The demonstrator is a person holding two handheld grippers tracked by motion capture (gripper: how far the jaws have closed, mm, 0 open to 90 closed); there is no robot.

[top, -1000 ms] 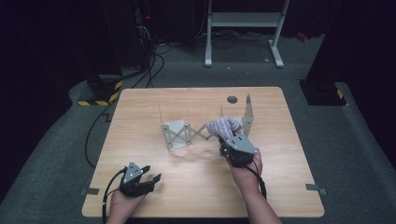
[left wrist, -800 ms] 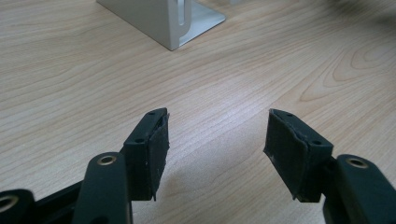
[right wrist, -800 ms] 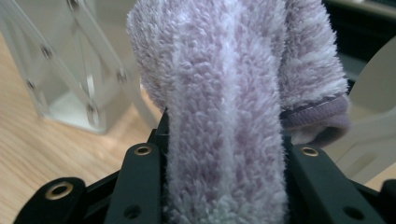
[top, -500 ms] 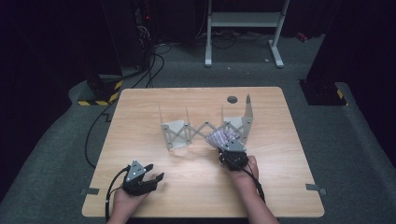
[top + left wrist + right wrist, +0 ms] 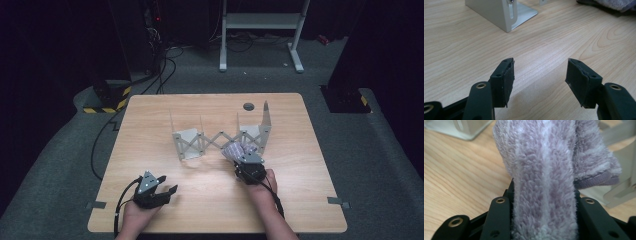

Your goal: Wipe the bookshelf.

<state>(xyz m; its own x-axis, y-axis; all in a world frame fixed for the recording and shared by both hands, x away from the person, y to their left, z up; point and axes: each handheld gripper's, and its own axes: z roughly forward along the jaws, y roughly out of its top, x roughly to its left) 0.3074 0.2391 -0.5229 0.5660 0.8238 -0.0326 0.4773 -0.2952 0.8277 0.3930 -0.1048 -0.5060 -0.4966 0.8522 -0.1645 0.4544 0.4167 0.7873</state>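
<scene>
A folded, fluffy lilac-and-white striped cloth (image 5: 549,165) is clamped between the jaws of my right gripper (image 5: 245,160); in the high view the cloth (image 5: 231,150) sits just in front of a grey metal expanding rack (image 5: 220,139) with upright dividers in the middle of the wooden table (image 5: 150,125). My left gripper (image 5: 161,189) rests low near the table's front left, jaws apart and nothing between them; its own view has the gripper (image 5: 539,75) over bare wood, with the rack's left end plate (image 5: 499,12) ahead.
A dark round hole (image 5: 248,106) marks the table behind the rack. Tape tabs stick out at the front corners (image 5: 95,205). Cables (image 5: 165,65) and a white stand (image 5: 260,30) lie on the floor beyond the table's far edge.
My right gripper has drawn back toward the person and slightly left with the cloth, away from the rack's right end. The left gripper has barely moved.
</scene>
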